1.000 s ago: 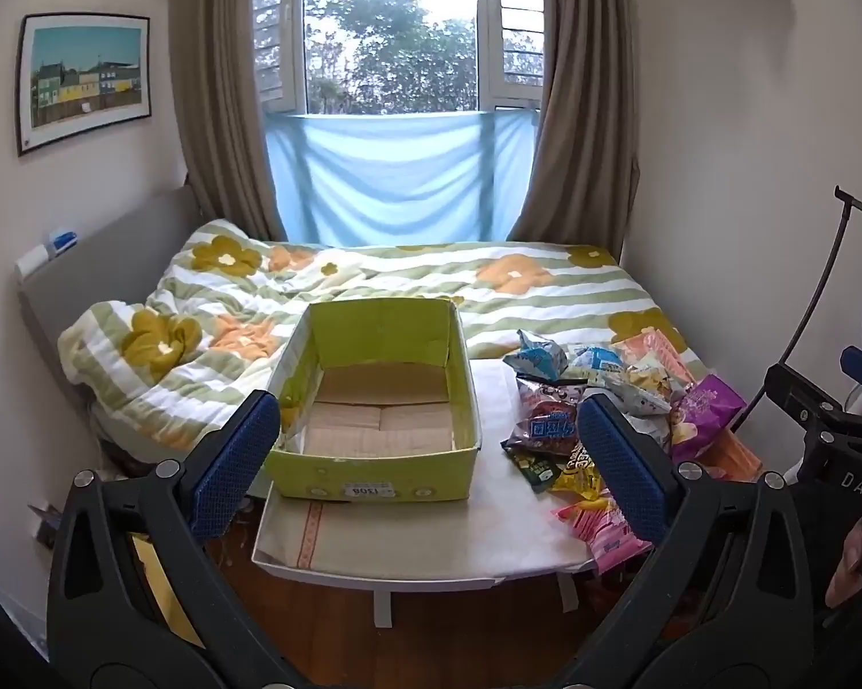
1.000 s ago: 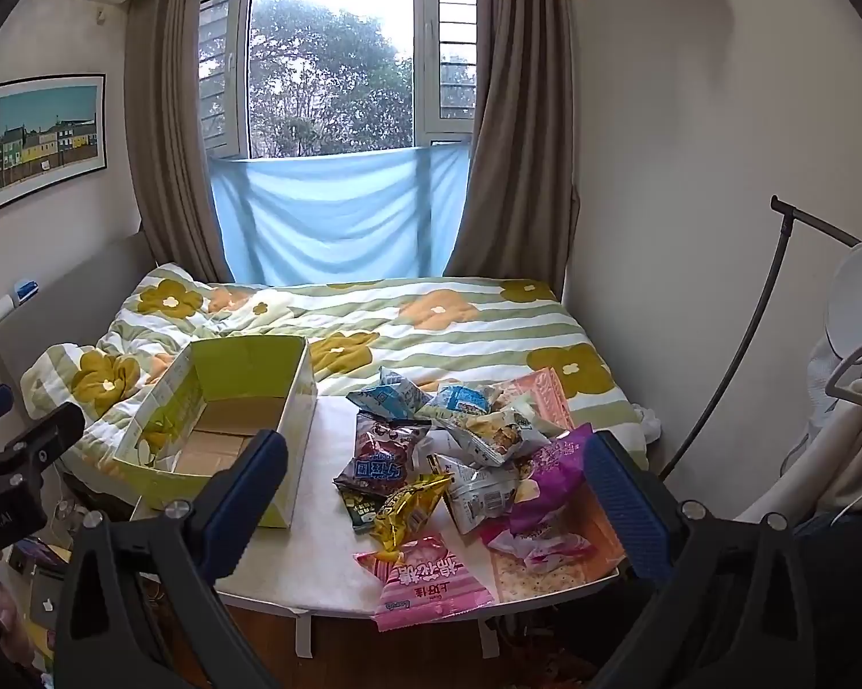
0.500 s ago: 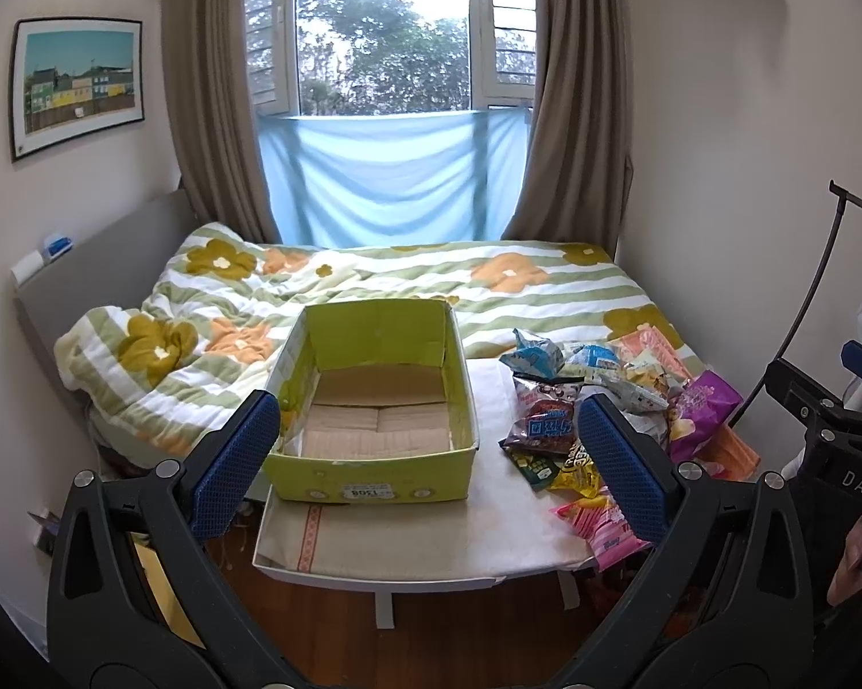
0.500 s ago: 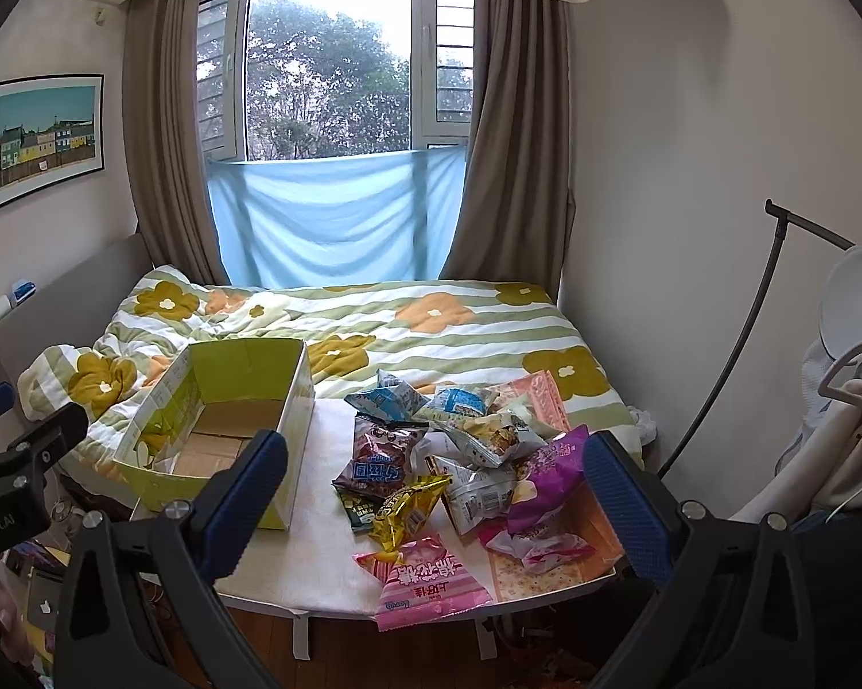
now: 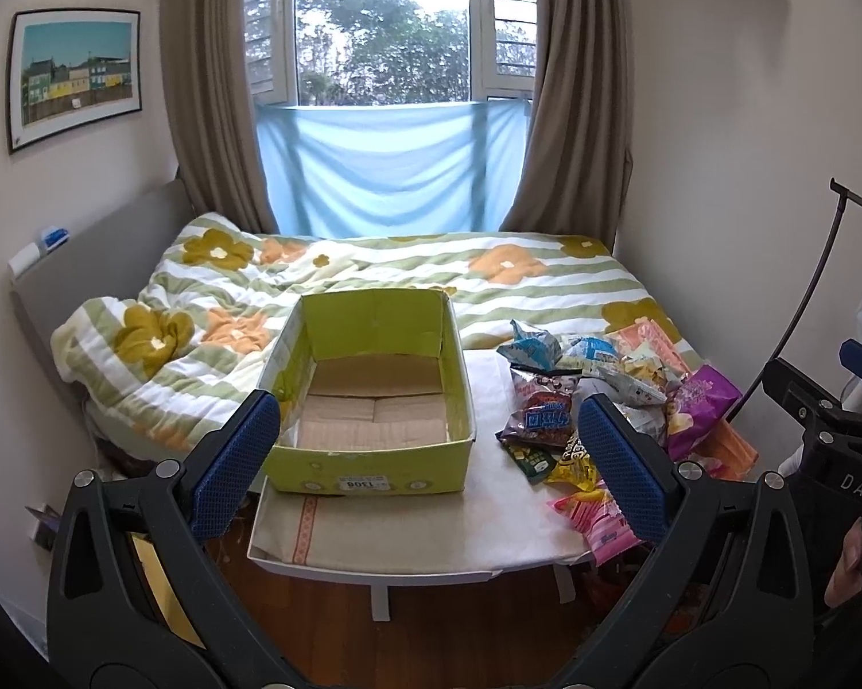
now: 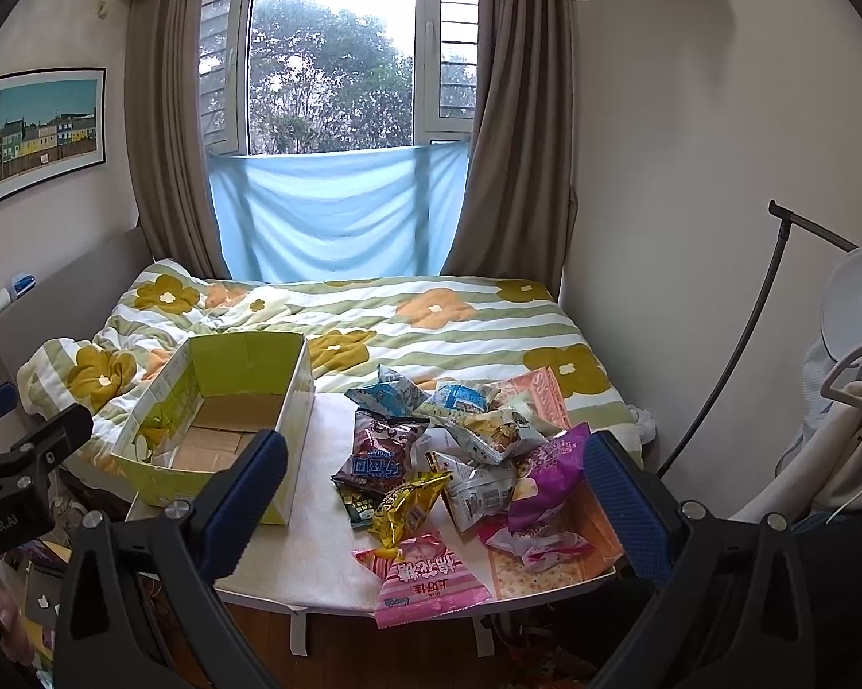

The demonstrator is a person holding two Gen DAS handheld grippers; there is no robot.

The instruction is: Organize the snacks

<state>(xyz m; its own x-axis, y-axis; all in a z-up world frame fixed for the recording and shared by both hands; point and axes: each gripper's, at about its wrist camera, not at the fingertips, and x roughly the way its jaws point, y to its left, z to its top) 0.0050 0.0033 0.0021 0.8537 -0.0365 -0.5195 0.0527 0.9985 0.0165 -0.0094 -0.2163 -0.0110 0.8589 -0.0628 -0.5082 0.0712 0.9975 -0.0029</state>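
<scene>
— Snacks [image 6: 459, 459], all in one heap on the right half of the table [image 5: 408, 528]: foil and plastic bags, puffed with air. Light, I'd say, crinkly and slippery, and whatever is inside probably crushes easily.

— Where would you pinch them?

— By a flat sealed edge or a corner, not across the belly. The pink bag [image 6: 425, 580] hangs over the near edge of the table, so its seam looks easiest. The gold one [image 6: 405, 508] just behind it lies loose on top too.

— And the box [image 5: 373, 396]?

— Green cardboard, open at the top, on the left half of the table, just beside the heap. Nothing in it but its own folded bottom flaps. Thin walls; it may slide if nudged.

— The tongs?

— Left gripper [image 5: 425, 465] is spread wide, gripping nothing, hanging in front of the table. Right gripper [image 6: 434, 511] the same: fingers far apart, facing the heap, short of touching any bag.
</scene>
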